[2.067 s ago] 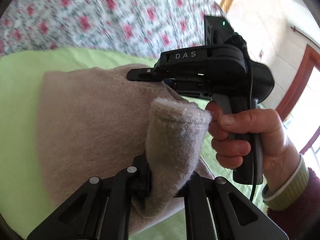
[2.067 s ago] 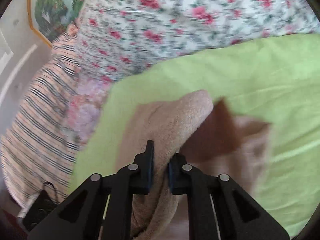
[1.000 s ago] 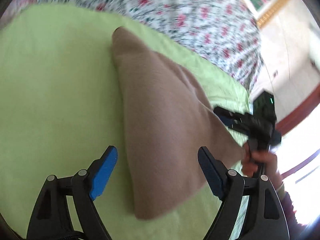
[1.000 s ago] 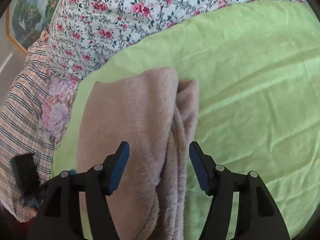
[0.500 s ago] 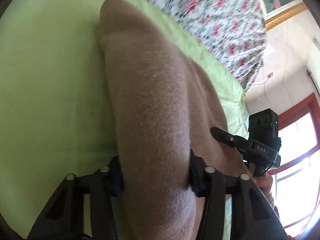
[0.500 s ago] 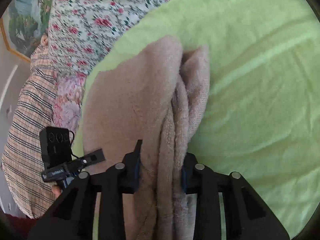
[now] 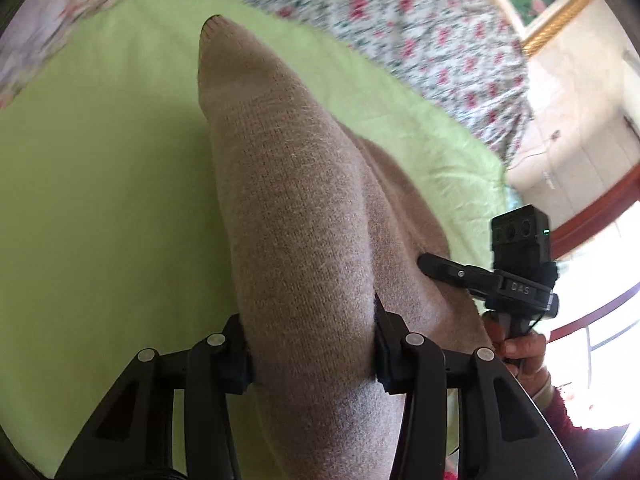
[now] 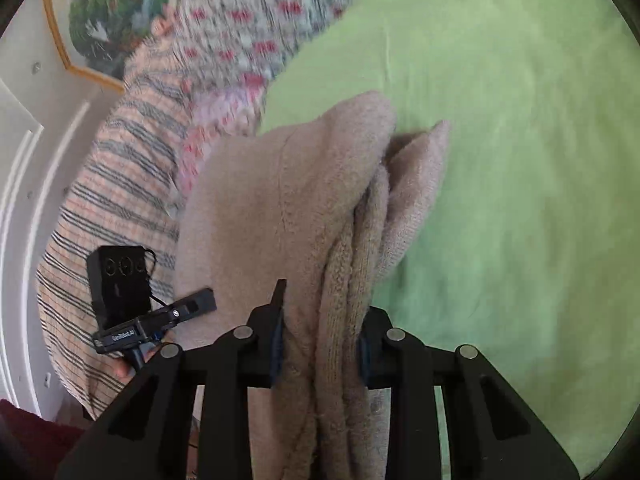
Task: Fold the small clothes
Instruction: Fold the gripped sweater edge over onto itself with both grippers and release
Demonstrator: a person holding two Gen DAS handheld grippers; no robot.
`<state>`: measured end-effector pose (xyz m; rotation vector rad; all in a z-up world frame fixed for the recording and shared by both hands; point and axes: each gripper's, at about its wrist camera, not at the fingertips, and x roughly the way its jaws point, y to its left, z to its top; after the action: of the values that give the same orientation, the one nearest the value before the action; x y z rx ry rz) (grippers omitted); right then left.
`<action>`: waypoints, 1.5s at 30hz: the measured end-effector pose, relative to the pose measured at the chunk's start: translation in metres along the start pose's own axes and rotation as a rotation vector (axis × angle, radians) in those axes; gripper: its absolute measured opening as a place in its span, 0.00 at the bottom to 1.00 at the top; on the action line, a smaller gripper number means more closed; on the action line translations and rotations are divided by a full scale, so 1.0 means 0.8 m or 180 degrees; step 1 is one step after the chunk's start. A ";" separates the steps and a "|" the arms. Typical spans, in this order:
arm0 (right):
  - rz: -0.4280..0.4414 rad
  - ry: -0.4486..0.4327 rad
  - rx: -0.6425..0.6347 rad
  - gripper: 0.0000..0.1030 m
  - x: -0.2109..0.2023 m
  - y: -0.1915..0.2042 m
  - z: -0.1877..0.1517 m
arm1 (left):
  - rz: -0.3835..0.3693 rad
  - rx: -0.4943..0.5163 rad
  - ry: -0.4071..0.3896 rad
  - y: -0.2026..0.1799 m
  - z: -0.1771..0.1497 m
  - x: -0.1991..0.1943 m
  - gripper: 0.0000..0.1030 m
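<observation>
The left gripper (image 7: 310,354) and right gripper (image 8: 320,350) each clamp thick folds of the beige knitted garment (image 7: 288,208) above the lime-green bedsheet (image 7: 100,168).

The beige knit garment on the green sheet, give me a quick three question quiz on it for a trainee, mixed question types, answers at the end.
1. True or false: both grippers are clamped on the beige knit garment.
2. Multiple choice: the garment lies on A) a green sheet B) a wooden table C) a tiled floor.
3. Fill in: between the right gripper fingers, the garment is bunched into several ____.

Key:
1. True; the left gripper pinches a thick fold, and the right gripper grips the other end.
2. A
3. layers
</observation>
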<state>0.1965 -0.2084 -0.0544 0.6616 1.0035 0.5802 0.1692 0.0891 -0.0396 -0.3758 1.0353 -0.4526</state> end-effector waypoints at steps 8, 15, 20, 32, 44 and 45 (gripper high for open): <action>-0.0678 -0.0184 -0.0242 0.58 -0.031 0.022 -0.002 | 0.0141 -0.0180 -0.0374 0.023 -0.010 -0.013 0.70; -0.0738 -0.0438 -0.0261 0.42 -0.037 0.029 0.056 | 0.0186 -0.0509 -0.0605 0.056 0.033 -0.023 0.72; -0.0641 -0.0229 -0.0144 0.08 0.015 0.026 0.084 | 0.0284 -0.0573 -0.0595 0.057 0.050 -0.011 0.72; -0.0902 -0.0447 -0.0019 0.07 -0.005 -0.014 0.041 | 0.0807 -0.0066 -0.0381 0.020 0.052 0.040 0.72; -0.0852 -0.0602 -0.0211 0.27 -0.087 0.052 -0.056 | 0.0786 0.0410 -0.0671 -0.039 -0.085 -0.063 0.70; -0.0827 -0.0587 -0.0206 0.27 -0.090 0.053 -0.066 | 0.0758 0.0444 -0.0673 -0.043 -0.107 -0.069 0.70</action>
<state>0.1127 -0.2190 -0.0027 0.5073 0.8767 0.3160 0.0635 0.0820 -0.0213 -0.1683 0.8252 -0.2626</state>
